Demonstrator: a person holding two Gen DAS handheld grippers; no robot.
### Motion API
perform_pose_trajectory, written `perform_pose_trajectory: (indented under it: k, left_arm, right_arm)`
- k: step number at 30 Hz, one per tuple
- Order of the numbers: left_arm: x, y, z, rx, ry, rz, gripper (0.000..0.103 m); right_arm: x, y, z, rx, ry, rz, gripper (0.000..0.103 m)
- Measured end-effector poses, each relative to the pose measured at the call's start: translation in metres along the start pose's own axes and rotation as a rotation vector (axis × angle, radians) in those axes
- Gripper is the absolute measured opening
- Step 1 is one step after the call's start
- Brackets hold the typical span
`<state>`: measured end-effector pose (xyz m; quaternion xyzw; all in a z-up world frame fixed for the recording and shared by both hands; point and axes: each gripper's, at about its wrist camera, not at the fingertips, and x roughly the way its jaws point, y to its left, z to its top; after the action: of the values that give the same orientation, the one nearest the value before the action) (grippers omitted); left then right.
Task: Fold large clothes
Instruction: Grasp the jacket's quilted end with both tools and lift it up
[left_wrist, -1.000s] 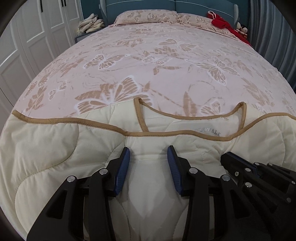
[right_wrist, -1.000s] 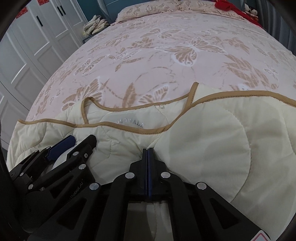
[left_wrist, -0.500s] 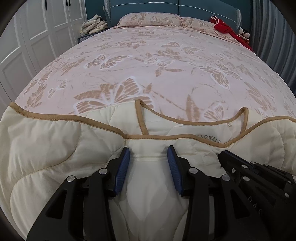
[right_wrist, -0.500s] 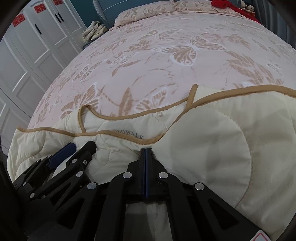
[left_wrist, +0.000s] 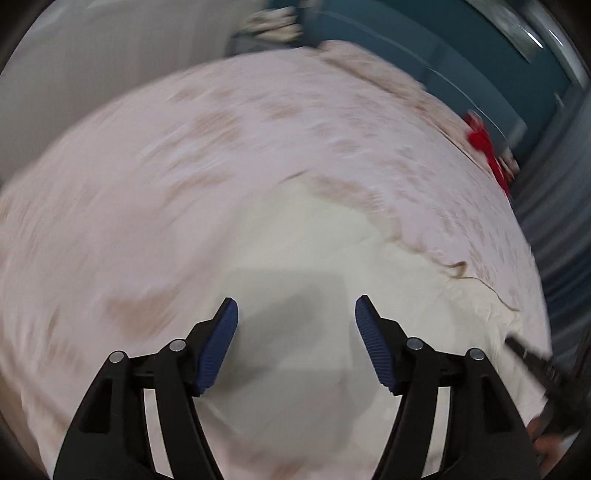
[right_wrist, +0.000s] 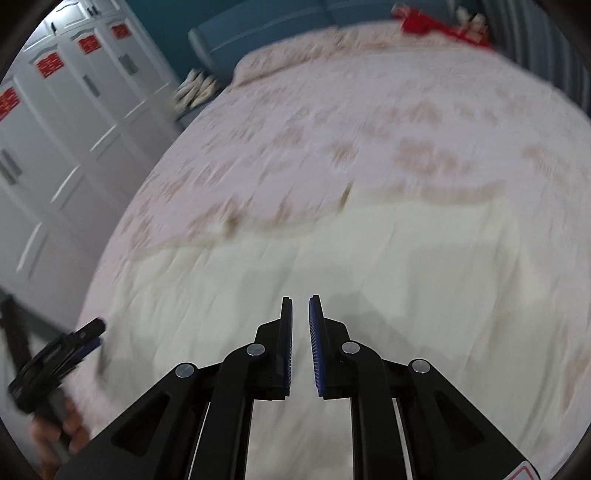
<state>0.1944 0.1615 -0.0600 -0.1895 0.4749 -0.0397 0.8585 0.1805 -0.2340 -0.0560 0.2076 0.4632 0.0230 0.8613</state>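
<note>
The cream quilted garment (right_wrist: 332, 266) with tan trim lies spread on the pink butterfly bedspread (right_wrist: 369, 129); both views are motion-blurred. My right gripper (right_wrist: 300, 299) hovers above the garment, its jaws opening to a narrow gap with nothing between the blue pads. In the left wrist view my left gripper (left_wrist: 297, 300) is above the cream garment (left_wrist: 314, 251), jaws opening wide and empty. The left gripper (right_wrist: 94, 334) also shows at the lower left of the right wrist view, held by a hand (right_wrist: 62, 424). A blurred part of the right gripper (left_wrist: 532, 360) sits at the right edge.
White wardrobe doors (right_wrist: 55, 147) stand along the left of the bed. A blue headboard (right_wrist: 277, 22), pillows (right_wrist: 295, 55) and a red item (right_wrist: 424, 22) are at the far end. A pile of pale cloth (right_wrist: 195, 88) rests beside the bed. A grey curtain (left_wrist: 554, 221) hangs right.
Both grippers have let go of the garment and lifted off it. The left one swung aside, rolled and opened wider; the right one went from shut to slightly apart.
</note>
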Motion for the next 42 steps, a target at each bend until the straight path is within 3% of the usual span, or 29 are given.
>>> perform_pose_trajectory:
  k: [4,6,7,11,13,17,18,23,25,30,36,39,42]
  left_arm:
    - [-0.01,0.06,-0.035,-0.158,0.05,-0.007,0.064]
    - [-0.006,0.071,-0.046,-0.222,0.075,-0.064,0.064]
    - [-0.003,0.072,-0.051,-0.248,0.087,-0.099,0.064]
    - [0.009,0.058,-0.054,-0.215,0.095,-0.123,0.064]
    - [0.018,0.054,-0.056,-0.227,0.108,-0.158,0.069]
    - [0.029,0.046,-0.055,-0.258,0.095,-0.157,0.07]
    - [0.029,0.041,-0.054,-0.253,0.093,-0.157,0.069]
    - [0.014,0.014,-0.046,-0.187,0.076,-0.14,0.027]
    - [-0.004,-0.001,-0.041,-0.148,0.042,-0.138,0.022]
    - [-0.045,-0.034,-0.025,-0.07,-0.011,-0.165,0.018]
    - [-0.076,-0.079,-0.033,0.022,-0.043,-0.195,0.014]
    - [-0.101,-0.105,-0.041,0.11,-0.105,-0.196,0.014]
    - [-0.105,-0.125,-0.045,0.177,-0.11,-0.193,0.013]
  right_arm:
    - [0.006,0.027,-0.054,-0.036,0.1,0.022,0.01]
    - [0.015,0.034,-0.068,-0.031,0.133,0.028,0.008]
    - [0.021,0.038,-0.075,-0.037,0.143,0.013,0.008]
    - [0.034,0.041,-0.084,-0.048,0.156,-0.032,0.007]
    - [0.041,0.036,-0.086,-0.024,0.169,-0.028,0.003]
    - [0.051,0.022,-0.084,0.031,0.181,0.005,0.0]
    - [0.053,0.02,-0.083,0.044,0.183,0.013,0.0]
    - [0.058,0.013,-0.084,0.089,0.188,0.041,0.0]
    - [0.047,0.015,-0.083,0.104,0.188,0.033,0.0]
    - [0.004,0.028,-0.098,0.003,0.167,0.006,0.0]
    - [0.031,0.011,-0.109,0.105,0.217,0.078,0.004]
    - [0.044,0.024,-0.106,0.085,0.236,0.154,0.005]
    - [0.067,0.041,-0.102,0.076,0.257,0.207,0.004]
